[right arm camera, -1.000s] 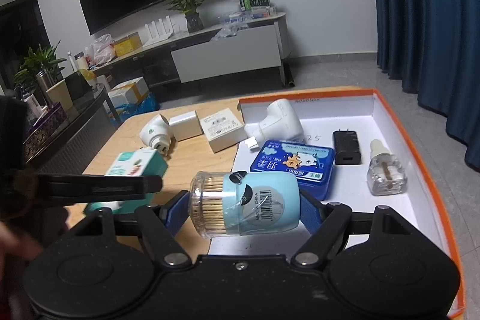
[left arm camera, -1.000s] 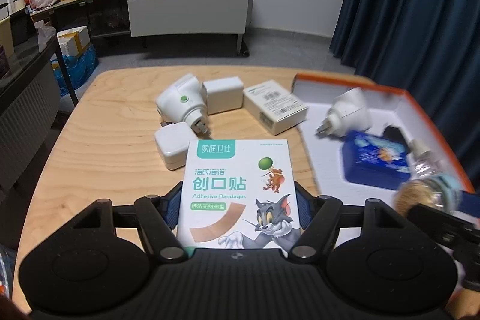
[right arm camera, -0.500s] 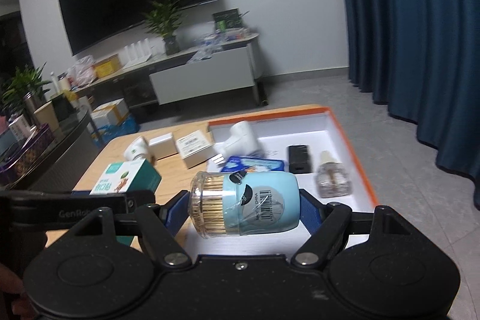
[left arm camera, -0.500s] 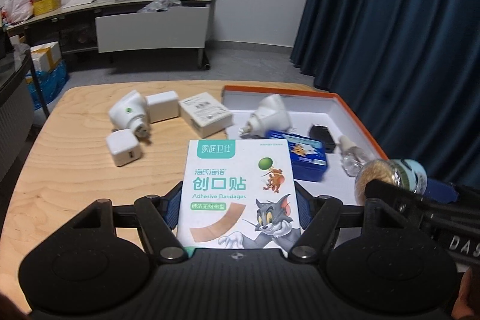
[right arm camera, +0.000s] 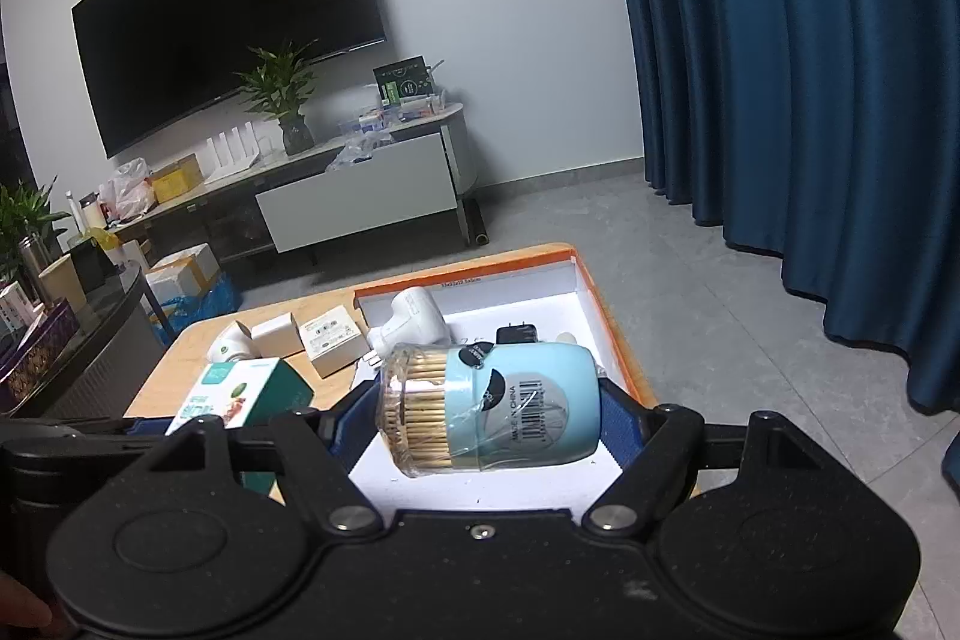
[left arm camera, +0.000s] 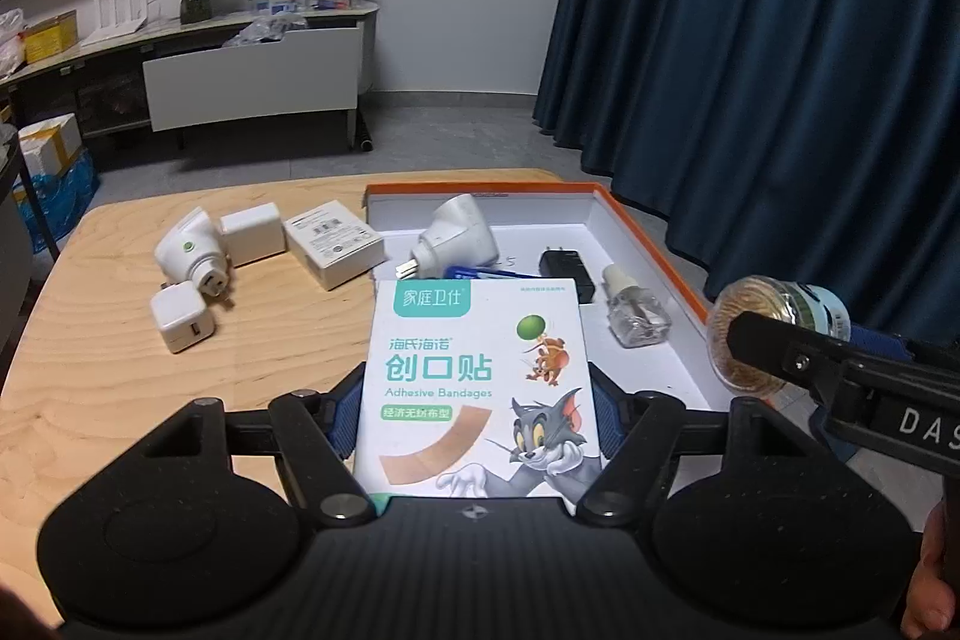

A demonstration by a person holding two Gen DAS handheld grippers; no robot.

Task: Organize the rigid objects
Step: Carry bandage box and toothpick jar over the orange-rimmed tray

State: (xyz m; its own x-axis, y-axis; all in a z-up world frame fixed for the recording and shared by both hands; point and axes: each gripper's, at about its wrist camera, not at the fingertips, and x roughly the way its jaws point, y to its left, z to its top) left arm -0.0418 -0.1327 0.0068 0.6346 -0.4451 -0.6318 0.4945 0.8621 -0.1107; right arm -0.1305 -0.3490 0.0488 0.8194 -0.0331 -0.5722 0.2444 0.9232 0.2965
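Note:
My left gripper (left arm camera: pixel 477 409) is shut on a white box of adhesive bandages (left arm camera: pixel 480 388) with a cartoon cat, held above the near edge of the tray (left arm camera: pixel 651 244). My right gripper (right arm camera: pixel 492 412) is shut on a light blue toothpick jar (right arm camera: pixel 492 409), held on its side above the tray (right arm camera: pixel 585 304). The jar also shows at the right of the left wrist view (left arm camera: pixel 774 334). The white tray with orange rim holds a white plug adapter (left arm camera: pixel 459 235), a black charger (left arm camera: pixel 564 268), a glass refill bottle (left arm camera: pixel 636 313) and a blue tin, mostly hidden.
On the wooden table (left arm camera: pixel 120 388) left of the tray lie a round white adapter (left arm camera: pixel 189 247), two white cubes (left arm camera: pixel 252 232) (left arm camera: pixel 180 322) and a white carton (left arm camera: pixel 333 241). Blue curtains hang at the right; a TV cabinet stands behind.
Both grippers have risen and drawn back with their loads, swinging right. The table looks smaller and farther. The jar and the bandage box stay gripped.

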